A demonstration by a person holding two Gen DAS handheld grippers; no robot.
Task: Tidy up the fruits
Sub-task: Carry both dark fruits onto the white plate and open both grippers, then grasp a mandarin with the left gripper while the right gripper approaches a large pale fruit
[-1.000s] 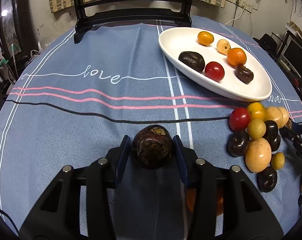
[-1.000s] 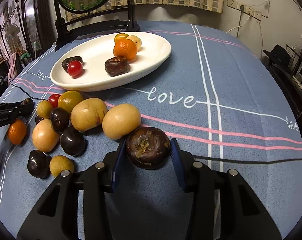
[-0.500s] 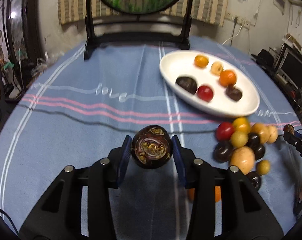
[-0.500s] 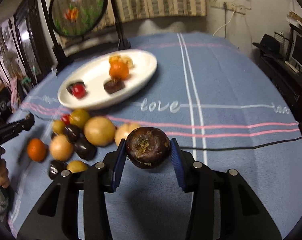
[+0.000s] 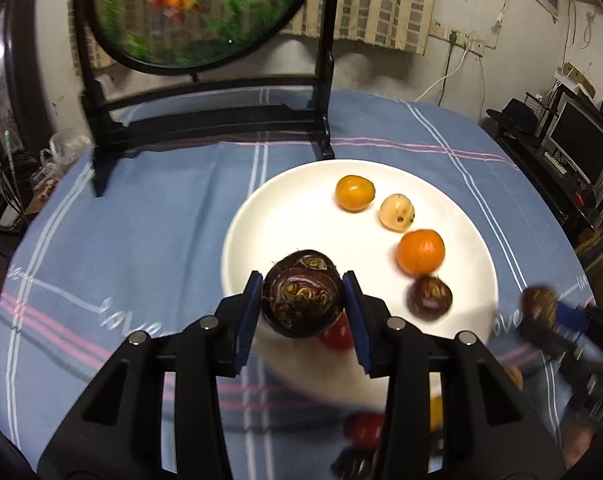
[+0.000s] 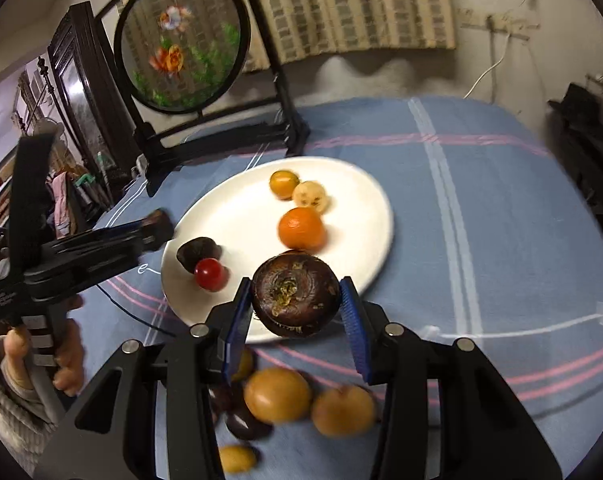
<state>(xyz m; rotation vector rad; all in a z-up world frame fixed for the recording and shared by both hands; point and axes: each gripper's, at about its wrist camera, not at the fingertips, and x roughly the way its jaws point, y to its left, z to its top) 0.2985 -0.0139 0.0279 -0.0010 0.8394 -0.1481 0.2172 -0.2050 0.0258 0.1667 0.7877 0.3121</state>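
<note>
Fruit sorting partly done. White oval plate (image 5: 285,216) on the blue striped tablecloth (image 5: 141,240) already carries several pieces: a small yellow-orange fruit (image 5: 354,193), a pale peeled-looking one (image 5: 397,213), a tangerine (image 5: 420,252), a dark brown water-chestnut-like fruit (image 5: 429,298), and a cherry tomato (image 6: 210,274) touching another dark piece (image 6: 197,252) at the plate's near-left end.

Left to move, by the look of it: a loose cluster on the table just beside the plate's near rim, including two tan round fruits (image 6: 277,394) (image 6: 343,410), dark chestnut-like ones (image 6: 247,426) and a small yellow one (image 6: 236,458). The cluster is blurred, so no count.

Two more pieces in hand. Left tool (image 5: 303,312) is partly closed, blue pads pressed on either side of a dark round fruit with curled markings (image 5: 301,296), held above the plate's near edge. Right tool (image 6: 295,312) is likewise partly closed, clamping a dark brown fruit with a rough stem scar (image 6: 295,298), held over the near rim of the plate. In the right wrist view the left tool shows at the left side, a hand (image 6: 67,360) on its grip.

Judgement: both pieces are about to be set down on open plate surface; after that, the cluster remains.

Background: round painted screen on black stand (image 5: 205,12) at the table's far end.
</note>
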